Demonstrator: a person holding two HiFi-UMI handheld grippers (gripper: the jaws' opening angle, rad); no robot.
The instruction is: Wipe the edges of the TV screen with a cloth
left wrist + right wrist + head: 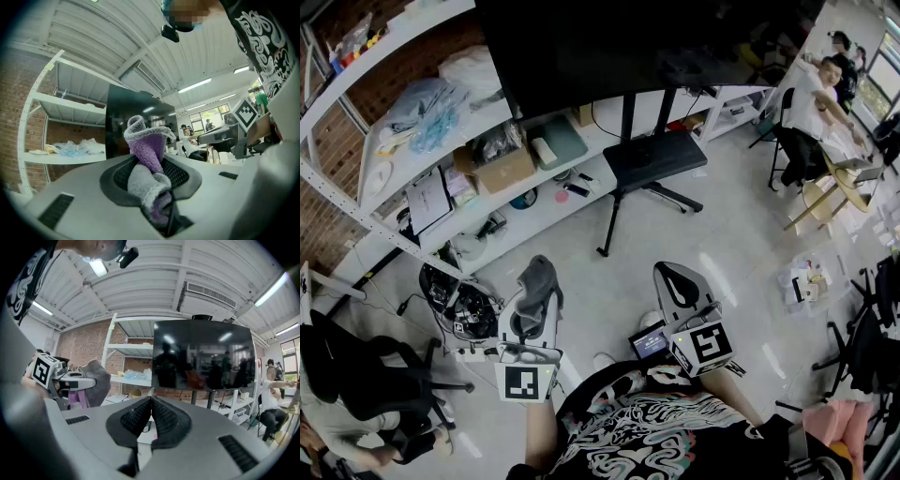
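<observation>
A large dark TV screen stands on a black floor stand ahead of me; it also shows as a black panel in the right gripper view and behind the cloth in the left gripper view. My left gripper is shut on a grey and purple cloth, which bunches up above the jaws. My right gripper is shut with nothing between its pads. Both grippers are held low near my body, well short of the screen.
A white shelving unit full of boxes and bags runs along the left behind the TV. Cables and gear lie on the floor by my left gripper. An office chair is at lower left. People sit at desks at the far right.
</observation>
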